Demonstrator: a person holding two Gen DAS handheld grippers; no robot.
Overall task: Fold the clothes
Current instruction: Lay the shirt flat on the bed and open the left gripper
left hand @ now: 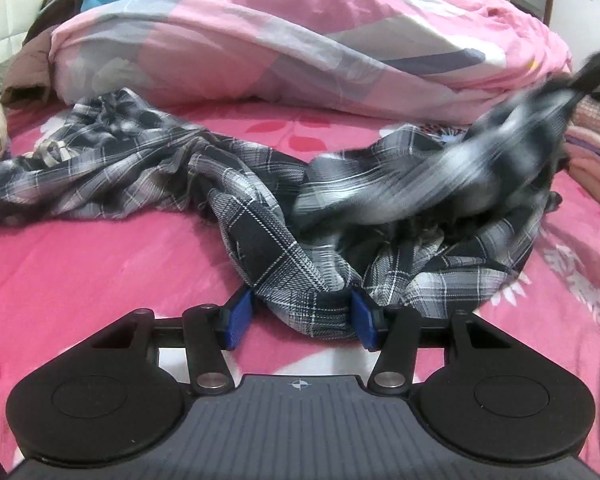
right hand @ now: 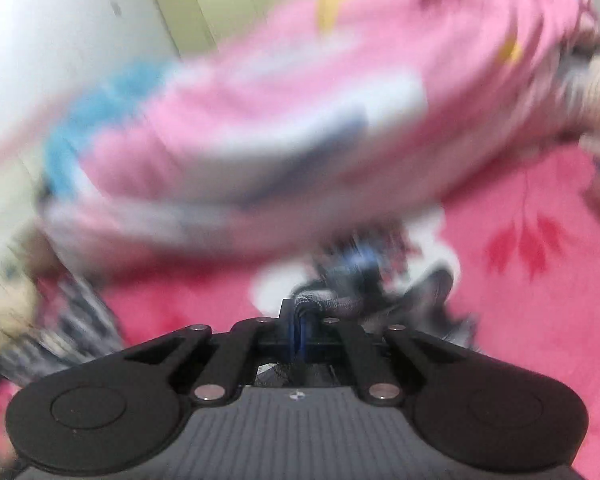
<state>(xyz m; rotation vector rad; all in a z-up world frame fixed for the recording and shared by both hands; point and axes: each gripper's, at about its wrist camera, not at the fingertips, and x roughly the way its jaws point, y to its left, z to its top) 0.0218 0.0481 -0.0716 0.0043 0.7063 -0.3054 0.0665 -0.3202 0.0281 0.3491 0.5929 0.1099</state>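
The plaid shirt [left hand: 228, 188] lies crumpled on the pink bed [left hand: 100, 264], across the middle of the left wrist frame. The left gripper [left hand: 300, 314] has its blue fingers [left hand: 238, 316] half spread, with a thick fold of the shirt pressed between them at the lower centre. The right gripper [right hand: 300, 330] has its fingers pressed together, pinching a thin edge of the shirt; in the left view it is a blurred streak in the upper right, lifting cloth.

To do this step well, I think both grips should pull apart gently until the cloth is flat, without letting the thin edge slip.

The shirt has no clear direction now. Its long axis runs roughly from the left edge to the upper right of the left wrist frame. A quilt [left hand: 300, 40] lies behind it
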